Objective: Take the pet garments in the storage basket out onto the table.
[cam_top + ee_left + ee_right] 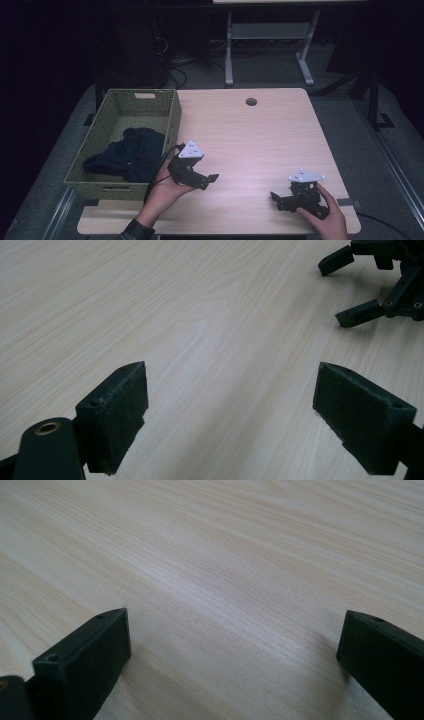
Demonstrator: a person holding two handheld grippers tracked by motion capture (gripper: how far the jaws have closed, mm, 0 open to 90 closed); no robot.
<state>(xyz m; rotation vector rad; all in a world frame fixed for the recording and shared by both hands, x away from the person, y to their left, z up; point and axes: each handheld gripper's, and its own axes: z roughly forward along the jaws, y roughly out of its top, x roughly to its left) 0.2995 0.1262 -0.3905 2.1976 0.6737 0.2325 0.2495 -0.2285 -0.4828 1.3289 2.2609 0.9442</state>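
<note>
Olive-green woven rectangular basket (172, 117) at left edge of light wood tabletop (260, 135), holding crumpled dark navy cloth (131, 154); folds hard to make out. Left claw (209, 181) just right of basket, jaws spread wide, empty. Right claw (278, 199) near front right edge, jaws apart, empty. Round cable hole (251, 101) at far side. Room beyond too dark to read.

The table (260, 135) is lit brightly from above while the room behind is left almost black. A soft sheen is seen at the centre of both gripper views. Soft shadows are cast beneath the jaws, and the near jaw edges are slightly blurred.
</note>
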